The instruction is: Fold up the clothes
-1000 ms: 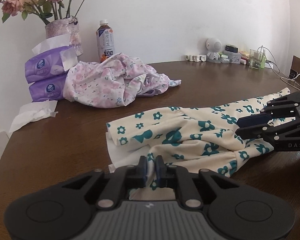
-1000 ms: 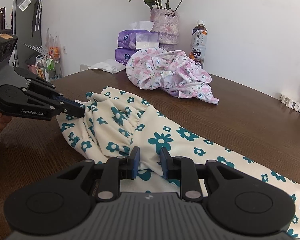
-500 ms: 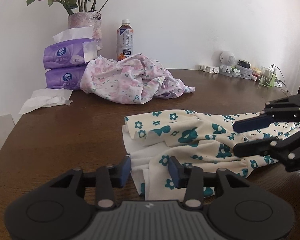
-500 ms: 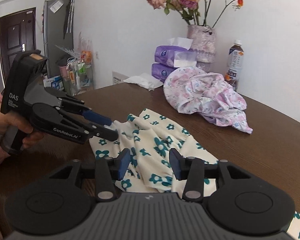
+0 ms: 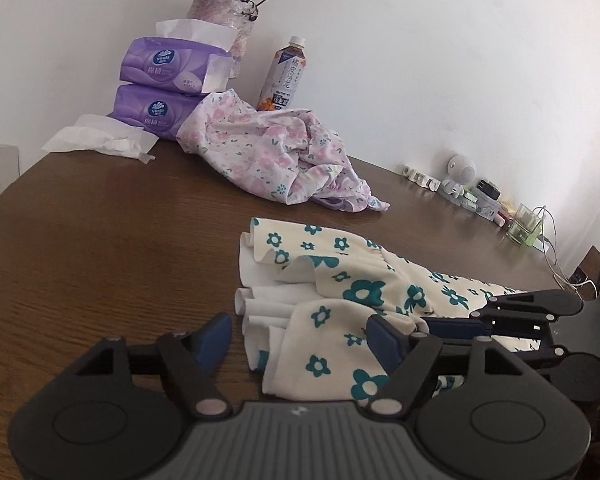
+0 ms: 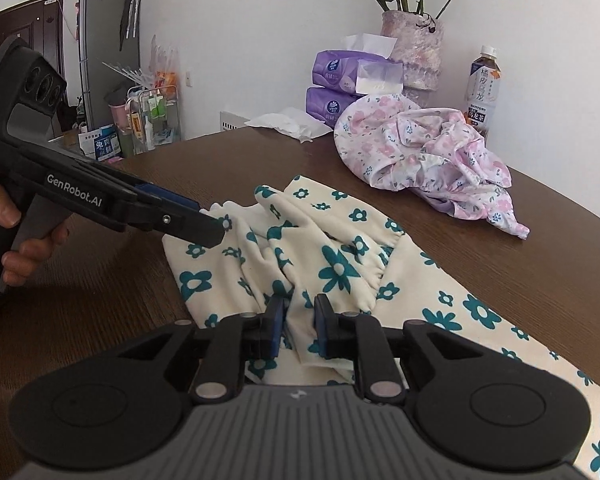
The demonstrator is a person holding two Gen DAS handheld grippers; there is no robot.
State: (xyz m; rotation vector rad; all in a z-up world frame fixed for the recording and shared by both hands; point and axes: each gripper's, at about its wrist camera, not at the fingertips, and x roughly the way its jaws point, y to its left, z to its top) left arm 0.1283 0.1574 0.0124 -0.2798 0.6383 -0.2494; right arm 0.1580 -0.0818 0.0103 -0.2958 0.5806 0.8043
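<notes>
A cream garment with teal flowers (image 5: 360, 292) (image 6: 340, 268) lies crumpled on the brown table (image 5: 100, 240). My left gripper (image 5: 300, 334) hovers over its near edge; the jaws are opening wide, the cloth lies between them and the pads do not press it. In the right wrist view the left gripper (image 6: 206, 222), held by a hand, points at the garment's left edge. My right gripper (image 6: 300, 328) is closing, its pads pinching a bunched fold of the same garment. From the left wrist view the right gripper (image 5: 440, 330) reaches in from the right.
A crumpled pink floral garment (image 5: 268, 152) (image 6: 412, 152) lies further back. Behind it stand two purple tissue packs (image 5: 168, 64), a flower vase (image 5: 224, 12) and a drink bottle (image 5: 286, 76). Loose tissue (image 5: 100, 140) lies left. Small gadgets (image 5: 460, 184) and cables line the wall.
The left gripper let go of the cloth and opened wide while rolling. The right gripper opened, shifted along the garment, and closed again on a fold.
</notes>
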